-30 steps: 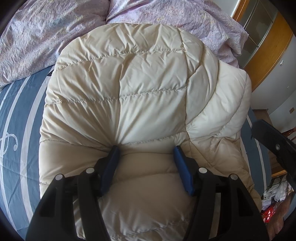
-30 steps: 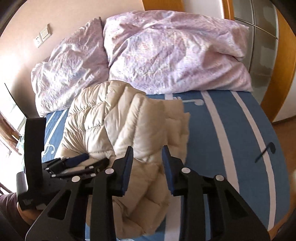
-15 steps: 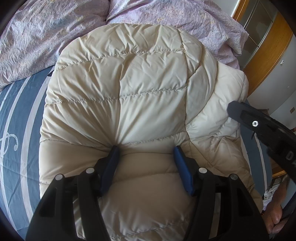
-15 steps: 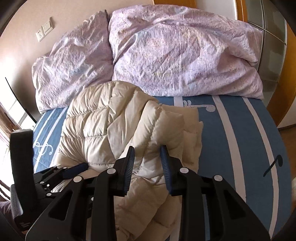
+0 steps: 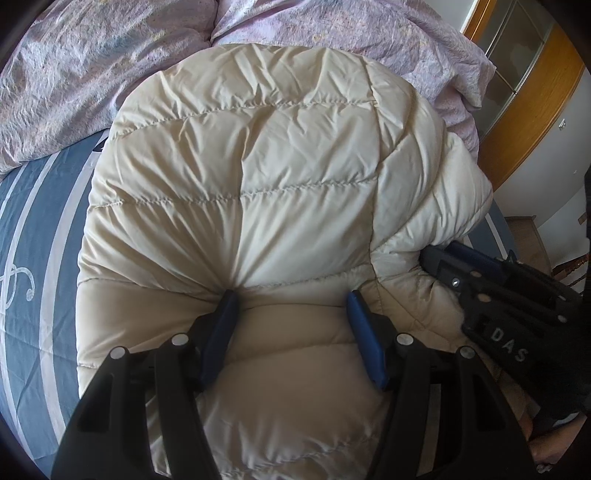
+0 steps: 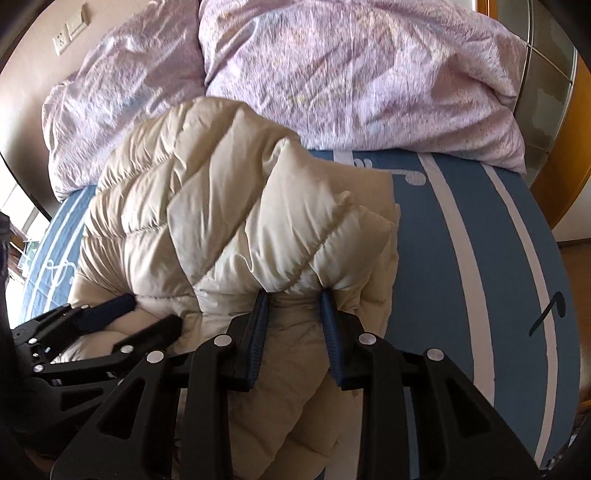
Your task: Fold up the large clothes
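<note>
A cream quilted puffer jacket (image 5: pixel 258 177) lies bunched on the blue striped bed; it also shows in the right wrist view (image 6: pixel 221 206). My left gripper (image 5: pixel 290 299) has its blue pads pressed wide apart into the jacket's near part, with a puffy fold between them. My right gripper (image 6: pixel 293 295) has a folded jacket edge between its narrow-set pads. The right gripper shows at the jacket's right side in the left wrist view (image 5: pixel 480 269). The left gripper shows at the lower left in the right wrist view (image 6: pixel 110 317).
Two lilac crumpled pillows (image 6: pixel 332 74) lie at the head of the bed behind the jacket. Blue sheet with white stripes (image 6: pixel 480 258) extends to the right. A wooden wardrobe (image 5: pixel 524 92) stands at the far right. Wall sockets (image 6: pixel 70 29) sit at the upper left.
My right gripper moved forward and down onto the jacket's right edge and now has fabric between its pads. My left gripper stayed in place on the jacket.
</note>
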A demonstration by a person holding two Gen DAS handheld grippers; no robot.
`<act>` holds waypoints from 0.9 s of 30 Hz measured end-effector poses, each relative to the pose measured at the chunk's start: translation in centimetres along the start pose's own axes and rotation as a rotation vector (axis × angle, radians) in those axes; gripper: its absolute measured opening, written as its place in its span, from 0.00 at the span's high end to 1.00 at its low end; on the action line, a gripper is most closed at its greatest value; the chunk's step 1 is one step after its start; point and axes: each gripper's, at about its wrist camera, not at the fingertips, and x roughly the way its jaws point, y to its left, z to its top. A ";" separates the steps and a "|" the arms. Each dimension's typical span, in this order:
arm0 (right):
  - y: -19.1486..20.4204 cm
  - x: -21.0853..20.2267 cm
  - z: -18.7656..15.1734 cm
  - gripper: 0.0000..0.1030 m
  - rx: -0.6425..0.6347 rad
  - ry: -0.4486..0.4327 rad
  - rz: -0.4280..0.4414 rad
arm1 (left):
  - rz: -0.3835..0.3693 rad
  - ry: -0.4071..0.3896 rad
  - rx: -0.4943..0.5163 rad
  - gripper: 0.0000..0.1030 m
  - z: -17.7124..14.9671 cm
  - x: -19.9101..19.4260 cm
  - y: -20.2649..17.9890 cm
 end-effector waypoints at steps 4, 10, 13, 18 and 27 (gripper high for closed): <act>-0.1 0.6 -0.3 0.71 -0.003 0.019 -0.017 | -0.001 -0.001 -0.002 0.42 0.0 0.1 -0.1; -0.5 1.7 -0.5 0.72 0.006 0.053 -0.033 | -0.026 -0.007 -0.018 0.42 0.0 -0.5 0.0; -0.8 2.1 -0.7 0.72 0.011 0.066 -0.036 | -0.049 -0.013 -0.035 0.45 0.2 -1.0 0.1; -1.4 2.5 -1.0 0.72 0.024 0.083 -0.040 | -0.064 -0.054 -0.053 0.45 1.0 -2.7 0.7; -2.2 2.7 -1.6 0.72 0.054 0.093 -0.031 | 0.026 -0.138 -0.077 0.45 5.0 -4.0 3.4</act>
